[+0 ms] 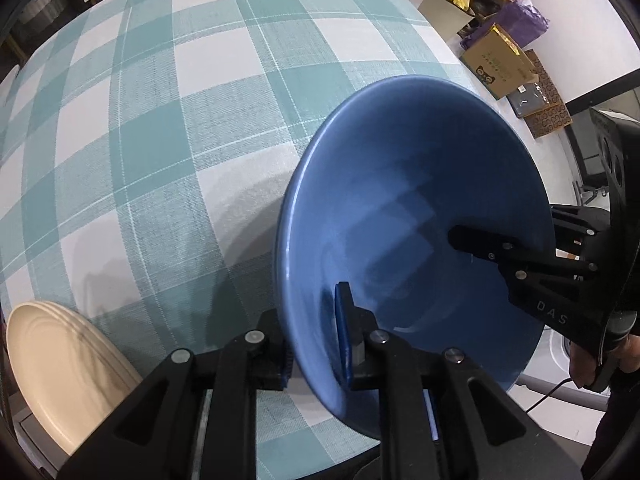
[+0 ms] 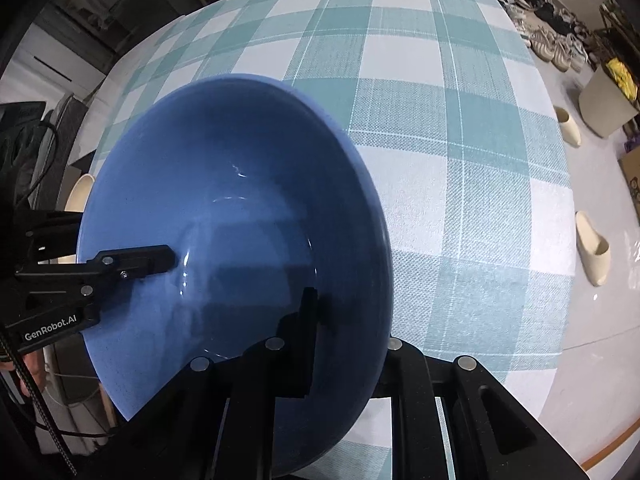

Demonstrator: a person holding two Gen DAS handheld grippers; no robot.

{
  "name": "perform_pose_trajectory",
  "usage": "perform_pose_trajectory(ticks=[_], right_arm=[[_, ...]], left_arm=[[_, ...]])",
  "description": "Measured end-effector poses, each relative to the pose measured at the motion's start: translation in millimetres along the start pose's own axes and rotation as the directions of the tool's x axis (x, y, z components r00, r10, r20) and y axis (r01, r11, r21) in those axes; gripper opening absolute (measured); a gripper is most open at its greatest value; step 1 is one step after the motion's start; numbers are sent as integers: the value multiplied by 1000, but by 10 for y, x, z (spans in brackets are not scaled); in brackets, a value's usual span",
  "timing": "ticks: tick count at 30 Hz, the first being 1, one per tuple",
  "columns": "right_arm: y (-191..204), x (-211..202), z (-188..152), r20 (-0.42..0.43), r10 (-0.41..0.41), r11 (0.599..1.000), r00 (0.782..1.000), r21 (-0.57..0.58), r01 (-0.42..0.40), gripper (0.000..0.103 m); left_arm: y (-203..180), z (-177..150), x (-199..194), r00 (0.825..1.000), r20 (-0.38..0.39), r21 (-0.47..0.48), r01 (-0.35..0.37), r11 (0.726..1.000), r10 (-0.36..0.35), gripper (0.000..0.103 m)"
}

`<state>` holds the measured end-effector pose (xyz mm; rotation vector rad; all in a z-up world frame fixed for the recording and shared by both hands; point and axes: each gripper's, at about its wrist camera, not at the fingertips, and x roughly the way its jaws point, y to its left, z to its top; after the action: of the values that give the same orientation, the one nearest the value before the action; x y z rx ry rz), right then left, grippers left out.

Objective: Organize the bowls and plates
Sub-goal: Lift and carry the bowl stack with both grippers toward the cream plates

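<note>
**Gripping one blue bowl with both tools**

Blue bowl (image 1: 400,208) sits above the checked table (image 1: 160,120), near its edge. Left tool (image 1: 316,344) clamps the rim, one finger inside, one outside. Right tool (image 2: 344,332) is clamped on the opposite rim likewise. Readable print: "GenRobot.AI" on the left tool's body, "DAS" on the right. Cream plate (image 1: 60,376) lies at the table's left edge.

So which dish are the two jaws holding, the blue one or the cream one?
The blue bowl. Both grippers are shut on its rim, one on each side. The cream plate sits apart at the table's edge, with nothing touching it.
</note>
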<state>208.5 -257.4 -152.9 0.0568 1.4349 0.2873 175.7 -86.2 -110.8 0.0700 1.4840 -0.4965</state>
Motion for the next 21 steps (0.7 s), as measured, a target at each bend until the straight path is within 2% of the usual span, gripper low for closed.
perform_pose_trajectory(ticks=[11, 21], right_arm=[[121, -127, 95, 20, 18, 1000, 1000, 3, -18, 14], [696, -342, 376, 51, -2, 996, 999, -84, 6, 14]], left_arm=[[64, 8, -183, 999, 44, -18, -8, 1000, 9, 15], [456, -124, -563, 993, 119, -95, -13, 995, 24, 15]])
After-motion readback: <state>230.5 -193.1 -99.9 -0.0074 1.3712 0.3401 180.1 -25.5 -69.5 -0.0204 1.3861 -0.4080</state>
